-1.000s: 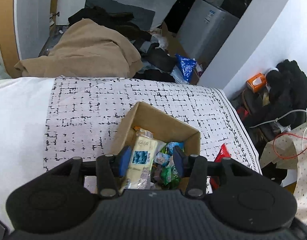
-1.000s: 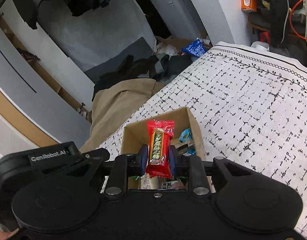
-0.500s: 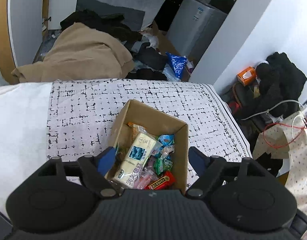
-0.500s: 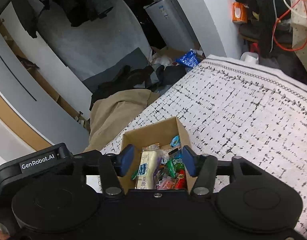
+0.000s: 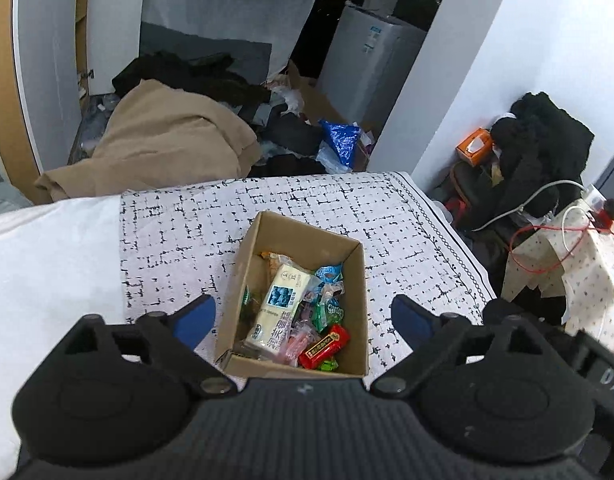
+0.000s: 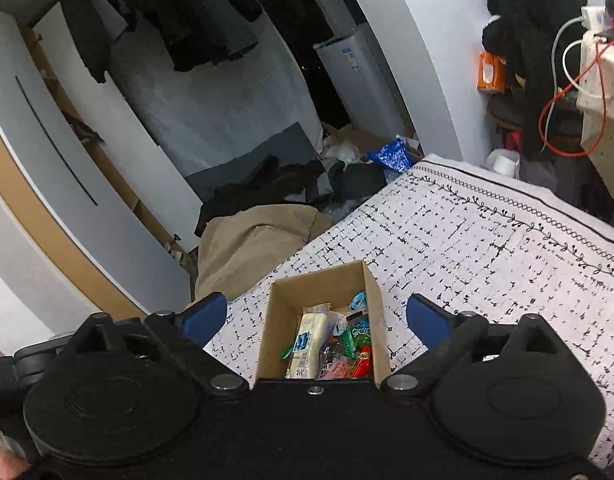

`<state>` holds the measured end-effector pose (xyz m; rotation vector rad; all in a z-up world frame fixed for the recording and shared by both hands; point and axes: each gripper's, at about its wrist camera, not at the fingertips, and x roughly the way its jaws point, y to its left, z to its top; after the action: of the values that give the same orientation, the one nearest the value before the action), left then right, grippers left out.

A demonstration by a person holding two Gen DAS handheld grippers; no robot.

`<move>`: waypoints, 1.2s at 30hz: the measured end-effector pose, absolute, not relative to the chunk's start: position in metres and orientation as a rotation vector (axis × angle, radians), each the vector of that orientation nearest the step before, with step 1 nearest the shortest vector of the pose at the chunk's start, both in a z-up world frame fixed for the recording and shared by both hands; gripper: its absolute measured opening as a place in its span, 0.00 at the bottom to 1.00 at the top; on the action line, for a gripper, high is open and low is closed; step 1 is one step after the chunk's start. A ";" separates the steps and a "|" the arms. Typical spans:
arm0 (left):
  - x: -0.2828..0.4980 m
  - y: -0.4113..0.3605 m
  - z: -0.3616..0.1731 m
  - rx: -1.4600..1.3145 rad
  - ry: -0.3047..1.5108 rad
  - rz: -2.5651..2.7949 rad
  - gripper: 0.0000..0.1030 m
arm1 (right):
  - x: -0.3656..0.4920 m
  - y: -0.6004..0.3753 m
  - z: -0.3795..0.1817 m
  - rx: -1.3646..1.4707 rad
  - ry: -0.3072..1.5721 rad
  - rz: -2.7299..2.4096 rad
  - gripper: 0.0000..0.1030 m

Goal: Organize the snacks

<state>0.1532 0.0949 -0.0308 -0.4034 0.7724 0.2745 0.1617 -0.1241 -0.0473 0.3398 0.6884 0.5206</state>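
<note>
A brown cardboard box (image 5: 357,280) stands on a white cloth with black marks (image 5: 179,240). It holds several wrapped snacks: a long cream pack (image 5: 279,304), a red bar (image 5: 325,346) and green and blue packets. My left gripper (image 5: 303,320) is open and empty, high above the box's near end. In the right wrist view the same box (image 6: 377,308) shows with the cream pack (image 6: 307,342) and the red bar (image 6: 363,362) inside. My right gripper (image 6: 317,316) is open and empty above it.
A plain white sheet (image 5: 47,264) lies left of the patterned cloth. Beyond the far edge are a tan blanket (image 5: 163,144), dark clothes and a blue foil bag (image 5: 341,140). At the right are black clothing (image 5: 543,148), cables and an orange tissue box (image 5: 473,146).
Both grippers opened wide and rose away from the box. The right gripper let go of the red bar, which now lies in the box. The left gripper let go of the cream pack.
</note>
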 end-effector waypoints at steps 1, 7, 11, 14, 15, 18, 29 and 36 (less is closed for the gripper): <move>0.149 0.095 -0.028 -0.402 0.771 0.272 0.95 | 0.158 -0.126 -0.045 0.339 0.686 0.520 0.96; 0.123 0.094 -0.014 -0.398 0.752 0.275 1.00 | 0.139 -0.135 -0.029 0.326 0.662 0.529 1.00; 0.106 0.094 -0.004 -0.390 0.737 0.276 1.00 | 0.123 -0.139 -0.018 0.315 0.648 0.537 1.00; 0.092 0.091 0.005 -0.361 0.707 0.267 1.00 | 0.112 -0.143 -0.011 0.308 0.639 0.534 1.00; 0.086 0.090 0.009 -0.357 0.696 0.267 1.00 | 0.108 -0.146 -0.009 0.305 0.636 0.532 1.00; 0.072 0.085 0.019 -0.335 0.666 0.258 1.00 | 0.097 -0.152 -0.004 0.296 0.623 0.531 1.00; 0.027 0.077 0.038 -0.298 0.615 0.249 1.00 | 0.062 -0.172 0.006 0.247 0.587 0.516 1.00; 0.007 0.068 0.040 -0.197 0.629 0.231 1.00 | 0.048 -0.179 0.006 0.200 0.584 0.501 1.00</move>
<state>0.0065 0.0683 0.0402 -0.1967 0.6286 0.2308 0.0477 -0.1792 0.0065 0.2002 0.5836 0.5010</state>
